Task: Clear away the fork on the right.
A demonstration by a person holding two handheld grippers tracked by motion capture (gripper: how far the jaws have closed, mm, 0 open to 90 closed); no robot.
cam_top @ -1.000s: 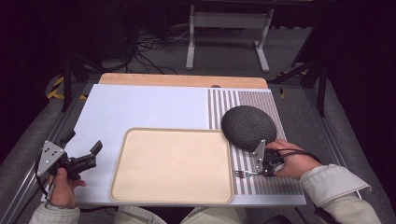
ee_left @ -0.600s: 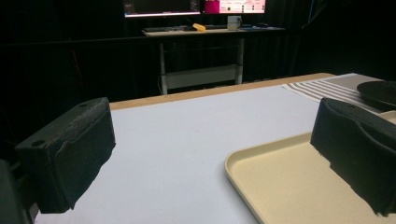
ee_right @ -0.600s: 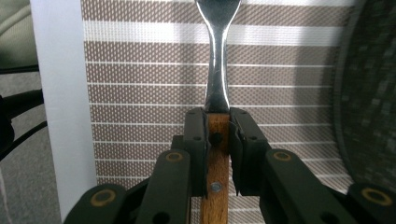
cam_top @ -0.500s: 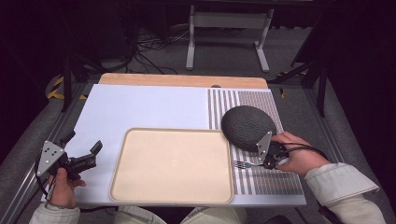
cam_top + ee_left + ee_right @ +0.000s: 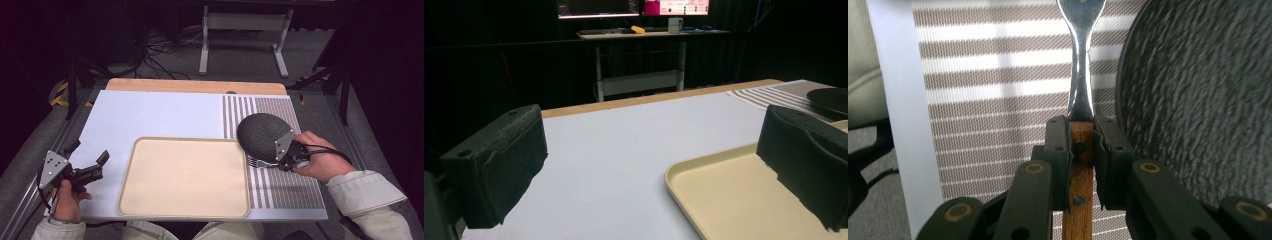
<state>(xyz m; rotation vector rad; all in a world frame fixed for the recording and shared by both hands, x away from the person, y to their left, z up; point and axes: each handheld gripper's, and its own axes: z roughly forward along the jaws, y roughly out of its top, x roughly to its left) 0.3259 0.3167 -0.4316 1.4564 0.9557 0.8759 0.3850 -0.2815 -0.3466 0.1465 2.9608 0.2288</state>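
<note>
Right tongs are clamped on a fork, gripping its wooden handle close to where the metal neck begins; a rivet shows between the jaws. In the high view the same tongs sit at the near edge of the dark textured plate, over the striped placemat, with the fork tines poking out toward the tray. Fork appears lifted off the mat rather than lying on it; contact cannot be confirmed.

Left tongs stand wide apart with nothing between them, held low above the worktop beside the beige tray. High view: left tongs well clear of the tray.

Handling judgement:
- Fork is light and rigid; no flex expected.
- Wooden handle is flat-sided and gives the pads better friction than the polished steel neck, which would likely slip.
- Grip sits near the handle's front end, so the head overhangs only a little; tilt under its own weight should be small.
- Narrow handle may twist between the pads if the tines knock the plate rim.
- Plate looks like ceramic or stoneware: heavier, chippable. Keep tines off it.
</note>
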